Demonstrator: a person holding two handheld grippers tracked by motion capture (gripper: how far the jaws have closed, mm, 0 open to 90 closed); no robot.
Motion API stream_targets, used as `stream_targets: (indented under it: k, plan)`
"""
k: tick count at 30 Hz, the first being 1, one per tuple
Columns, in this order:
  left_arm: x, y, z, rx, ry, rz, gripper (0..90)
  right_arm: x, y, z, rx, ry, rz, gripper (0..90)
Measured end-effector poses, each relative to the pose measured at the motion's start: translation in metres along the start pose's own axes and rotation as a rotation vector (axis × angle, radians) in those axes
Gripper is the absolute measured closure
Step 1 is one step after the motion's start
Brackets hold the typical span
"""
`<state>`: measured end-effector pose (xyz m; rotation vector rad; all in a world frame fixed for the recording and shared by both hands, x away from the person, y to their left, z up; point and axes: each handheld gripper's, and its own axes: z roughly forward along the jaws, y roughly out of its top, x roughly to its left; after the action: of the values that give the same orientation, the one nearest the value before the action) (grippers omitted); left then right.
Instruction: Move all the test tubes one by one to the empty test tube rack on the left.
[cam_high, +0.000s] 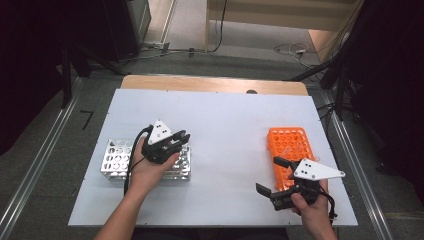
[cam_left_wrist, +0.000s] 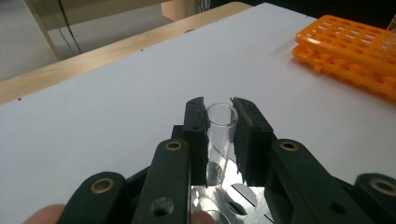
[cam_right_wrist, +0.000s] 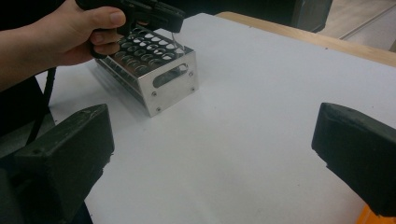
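L tool (cam_left_wrist: 219, 135): clamped on glass tube (cam_left_wrist: 220, 122), over metal rack (cam_high: 116, 159) at 9 o'clock.
R tool (cam_right_wrist: 210, 154): agape, empty.
Risk: tube tilts, catches hole rim, cracks/slips.

Glass tube (cam_left_wrist: 219, 135) lower end hidden behind gripper; orange rack (cam_left_wrist: 350, 51) cut off at right edge.

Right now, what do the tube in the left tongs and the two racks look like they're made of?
Tube: clear glass or hard plastic; see-through, glossy rim. Rack under it: metal, likely aluminium; shiny silver sheet with screws. Orange rack: moulded plastic, matte, uniformly coloured.
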<state>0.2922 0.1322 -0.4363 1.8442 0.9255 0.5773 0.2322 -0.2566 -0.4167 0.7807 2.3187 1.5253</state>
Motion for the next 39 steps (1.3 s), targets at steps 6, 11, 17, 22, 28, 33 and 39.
stream_targets:
  k: [6, 11, 17, 22, 28, 33, 39]
  plan:
    - [0.001, 0.001, 0.002, 0.027, -0.007, -0.007, 76.1, 0.0, 0.0, 0.0, 0.0, -0.001, 0.002, 0.0]
    - [0.002, 0.002, 0.003, 0.05, -0.017, -0.015, 75.4, -0.001, 0.0, 0.0, 0.002, -0.004, 0.007, 0.0]
    - [0.003, 0.002, 0.002, 0.051, -0.01, -0.029, 69.6, -0.002, 0.0, -0.002, -0.001, -0.008, 0.005, 0.0]
    - [0.005, 0.003, -0.002, 0.032, -0.012, -0.063, 55.7, -0.005, 0.002, -0.007, -0.008, -0.014, 0.005, 0.0]
    - [0.005, 0.003, -0.013, 0.003, -0.008, -0.087, 27.0, -0.012, 0.004, -0.016, -0.031, -0.027, 0.024, 0.0]
    - [0.003, 0.002, -0.026, -0.021, -0.022, -0.106, 11.1, -0.018, 0.004, -0.022, -0.039, -0.052, 0.033, 0.0]
    - [-0.003, -0.001, -0.041, -0.047, -0.043, -0.109, 0.0, -0.025, 0.002, -0.027, -0.043, -0.08, 0.044, 0.0]
